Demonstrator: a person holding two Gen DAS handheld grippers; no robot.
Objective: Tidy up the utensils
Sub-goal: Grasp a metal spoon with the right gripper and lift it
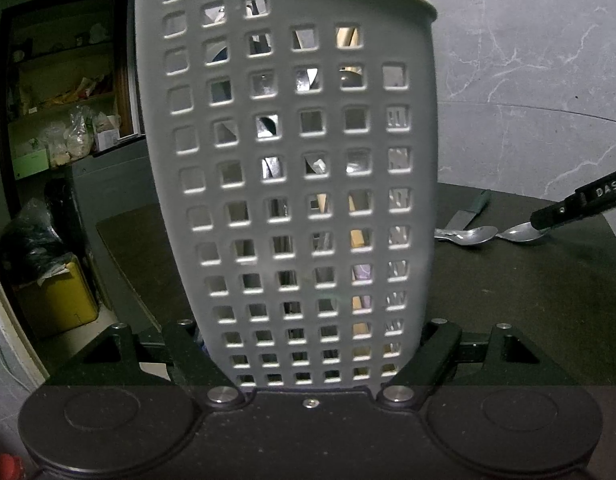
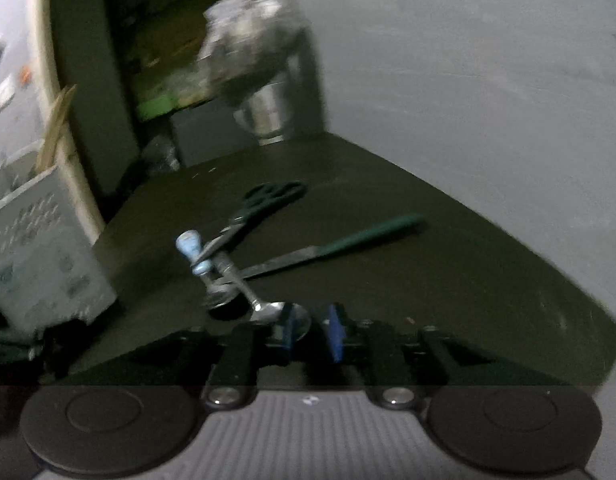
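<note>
A grey perforated utensil basket (image 1: 299,168) fills the left wrist view, clamped between my left gripper's fingers (image 1: 432,356) near its base; utensils show through its holes. It also shows at the left of the right wrist view (image 2: 39,252). My right gripper (image 2: 310,332) sits low on the dark table with a metal spoon's bowl (image 2: 275,312) between its blue pads; the jaws stand slightly apart. In the left wrist view the right gripper's tip (image 1: 568,208) rests on that spoon (image 1: 520,234). A second spoon (image 1: 468,236) lies beside it.
On the dark table (image 2: 428,280) lie dark-handled scissors (image 2: 267,200), a green-handled knife (image 2: 336,244) and a blue-handled utensil (image 2: 191,248). A metal cup (image 2: 267,116) stands at the far edge. Shelves (image 1: 67,92) and a yellow box (image 1: 59,300) stand left.
</note>
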